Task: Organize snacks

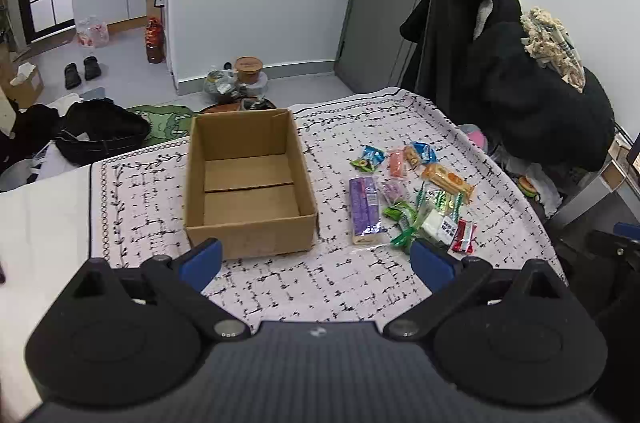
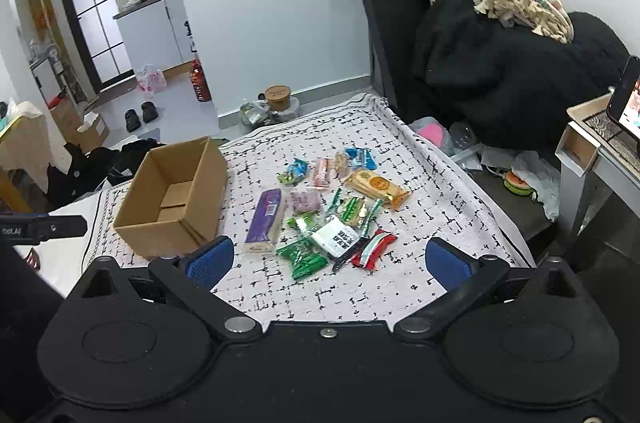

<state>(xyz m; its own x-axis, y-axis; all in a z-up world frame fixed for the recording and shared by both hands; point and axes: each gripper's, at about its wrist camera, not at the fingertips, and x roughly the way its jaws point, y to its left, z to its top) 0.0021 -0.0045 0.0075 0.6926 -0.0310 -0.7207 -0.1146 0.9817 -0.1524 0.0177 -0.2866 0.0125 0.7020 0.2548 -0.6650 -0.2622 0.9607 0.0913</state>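
An open empty cardboard box stands on the patterned tablecloth. To its right lie several wrapped snacks: a long purple pack, an orange pack, green packs, a white pack and a red pack. My left gripper is open and empty, in front of the box. My right gripper is open and empty, just short of the snack pile.
A chair piled with dark clothes stands beyond the table's right edge. A side table with a phone is far right. Bags, shoes and bottles lie on the floor behind the table.
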